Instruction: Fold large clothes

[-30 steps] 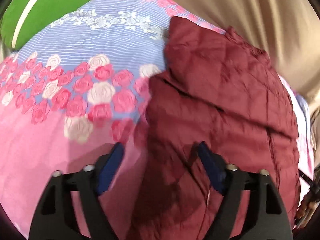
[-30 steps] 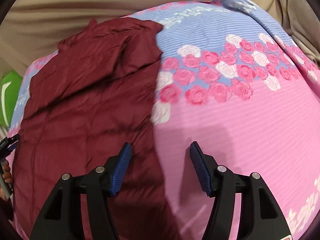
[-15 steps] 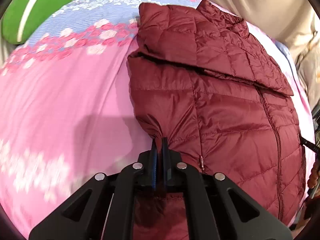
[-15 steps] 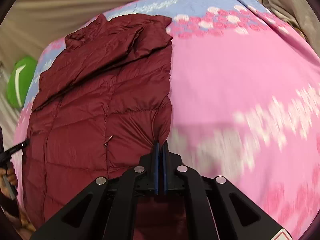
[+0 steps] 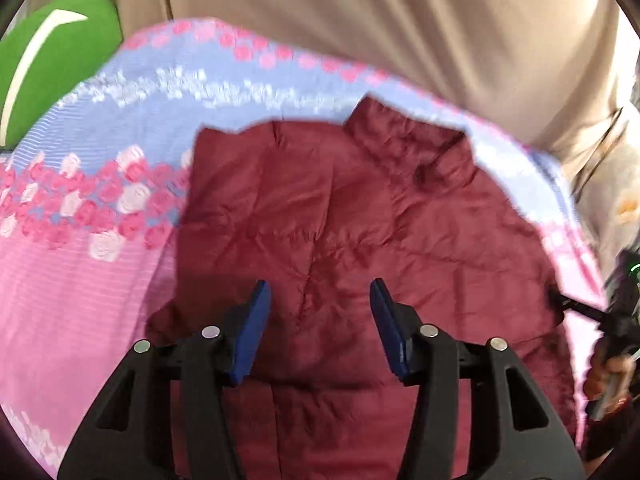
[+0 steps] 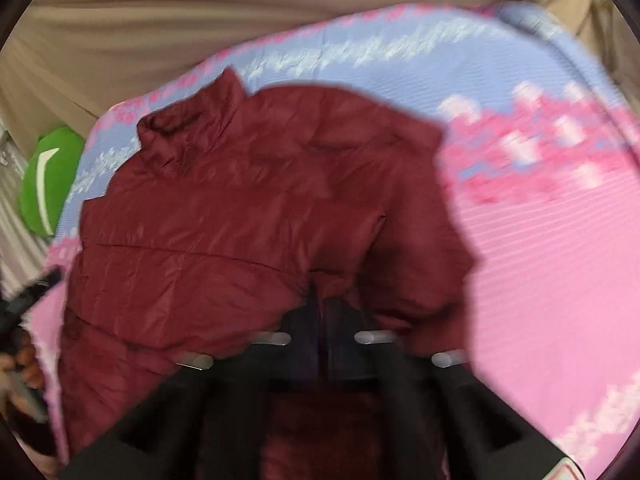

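Note:
A dark red quilted jacket [image 5: 360, 216] lies on the bed, its bottom half folded up over the top, collar toward the far edge. My left gripper [image 5: 316, 320] is open and empty just above the folded layer near its left side. My right gripper [image 6: 322, 316] is shut on the jacket [image 6: 248, 216], pinching the folded edge at its right side. The right wrist view is blurred by motion. The other hand and gripper show at the right edge of the left wrist view [image 5: 612, 320].
The bedsheet [image 5: 80, 280] is pink and blue with a rose pattern and also shows in the right wrist view [image 6: 560, 280]. A green pillow [image 5: 52, 52] lies at the far left corner. A beige curtain [image 5: 400, 20] hangs behind the bed.
Both grippers shut on the jacket's bottom corners, then carried the hem up over the jacket. The left gripper has now opened and let go; the right stays shut on the fabric.

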A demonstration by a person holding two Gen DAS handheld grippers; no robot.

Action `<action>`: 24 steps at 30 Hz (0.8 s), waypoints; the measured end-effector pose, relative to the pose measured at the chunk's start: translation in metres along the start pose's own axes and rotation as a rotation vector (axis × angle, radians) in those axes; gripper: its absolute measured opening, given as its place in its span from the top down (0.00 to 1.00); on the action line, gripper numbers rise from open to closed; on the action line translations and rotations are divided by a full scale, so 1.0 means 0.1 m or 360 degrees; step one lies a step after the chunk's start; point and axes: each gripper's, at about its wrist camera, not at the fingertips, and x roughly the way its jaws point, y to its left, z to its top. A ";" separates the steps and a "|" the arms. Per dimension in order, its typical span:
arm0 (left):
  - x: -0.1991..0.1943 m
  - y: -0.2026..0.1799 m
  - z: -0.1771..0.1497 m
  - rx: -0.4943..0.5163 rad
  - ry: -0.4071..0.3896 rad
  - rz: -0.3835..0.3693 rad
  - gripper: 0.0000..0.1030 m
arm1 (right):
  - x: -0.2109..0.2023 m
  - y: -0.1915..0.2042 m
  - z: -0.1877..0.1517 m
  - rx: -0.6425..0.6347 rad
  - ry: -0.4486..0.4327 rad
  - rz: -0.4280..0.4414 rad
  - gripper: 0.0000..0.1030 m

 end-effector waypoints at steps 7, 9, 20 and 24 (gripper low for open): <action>0.41 0.00 -0.09 0.0084 0.0078 0.0084 0.59 | 0.22 -0.09 0.02 -0.0017 -0.0018 -0.0100 1.00; 0.42 -0.07 -0.12 0.0144 0.0075 0.0140 0.59 | 0.30 -0.05 -0.03 -0.0075 -0.0034 -0.0141 0.99; 0.07 -0.32 0.60 0.0223 -0.0123 -0.0003 0.51 | -0.10 0.68 0.74 -0.0257 -0.0205 -0.0025 0.84; 0.59 -0.41 0.97 0.0171 0.0016 -0.0098 0.51 | 0.55 1.16 1.06 -0.0362 -0.0020 0.0094 0.92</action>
